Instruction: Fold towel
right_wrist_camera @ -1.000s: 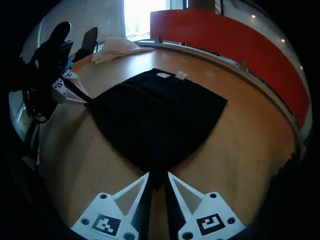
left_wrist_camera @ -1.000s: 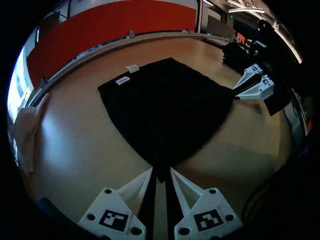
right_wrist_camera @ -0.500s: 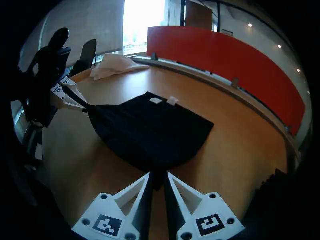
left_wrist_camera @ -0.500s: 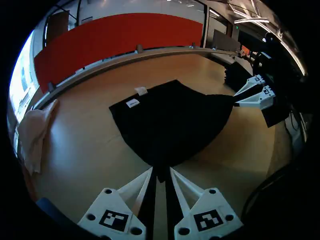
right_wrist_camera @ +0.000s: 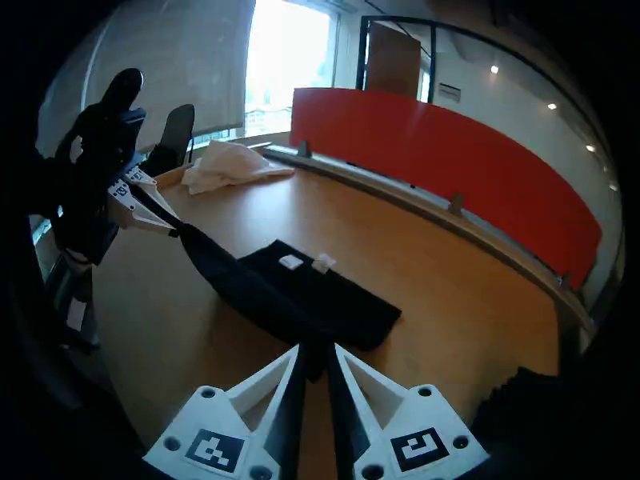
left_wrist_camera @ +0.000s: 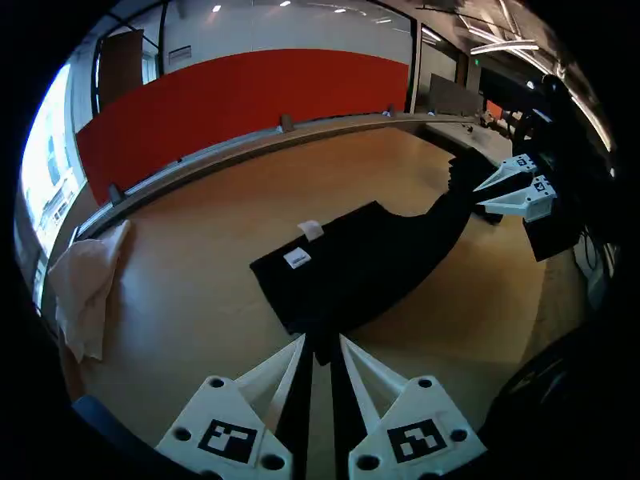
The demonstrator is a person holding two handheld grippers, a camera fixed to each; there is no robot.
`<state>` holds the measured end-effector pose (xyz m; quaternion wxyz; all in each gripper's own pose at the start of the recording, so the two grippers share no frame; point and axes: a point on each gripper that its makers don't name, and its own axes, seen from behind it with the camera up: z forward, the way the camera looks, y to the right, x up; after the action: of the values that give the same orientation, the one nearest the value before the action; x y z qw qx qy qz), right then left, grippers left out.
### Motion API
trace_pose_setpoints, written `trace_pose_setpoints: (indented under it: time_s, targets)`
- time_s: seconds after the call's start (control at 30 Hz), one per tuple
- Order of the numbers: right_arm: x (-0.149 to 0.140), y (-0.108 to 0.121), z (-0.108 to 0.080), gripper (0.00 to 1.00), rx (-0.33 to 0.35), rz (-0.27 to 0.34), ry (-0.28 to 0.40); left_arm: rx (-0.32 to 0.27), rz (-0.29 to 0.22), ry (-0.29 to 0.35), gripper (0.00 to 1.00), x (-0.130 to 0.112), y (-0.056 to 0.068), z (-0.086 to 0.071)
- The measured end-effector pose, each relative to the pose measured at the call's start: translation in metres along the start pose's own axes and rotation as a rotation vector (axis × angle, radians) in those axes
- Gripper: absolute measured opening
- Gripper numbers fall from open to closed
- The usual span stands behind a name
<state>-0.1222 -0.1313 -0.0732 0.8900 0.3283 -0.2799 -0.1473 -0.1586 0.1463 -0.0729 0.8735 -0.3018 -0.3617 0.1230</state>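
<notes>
Black towel is held off the wooden table by left gripper and right gripper, each clamped narrow on a near corner, far edge resting on the table, its two white tags illegible.

Daylight from one side, lamps overhead

The window at the far left is blown out to plain white and lays a pale sheen across the table, which dims toward the near right. Ceiling lights smear into streaks at the far right in the left gripper view. The towel is so black that its folds barely read. The person standing against the window is almost a silhouette. Straight edges bow hard toward the rim, where everything goes dark and soft. The middle stays sharp.
</notes>
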Motion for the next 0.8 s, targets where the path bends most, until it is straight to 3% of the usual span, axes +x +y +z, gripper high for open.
trace_pose_setpoints:
  time_s: [0.8]
  targets:
    - [0.031,0.002,-0.032,0.17,-0.013,-0.016,0.038,-0.022,0.002,0.024,0.14,0.025,0.008,-0.034]
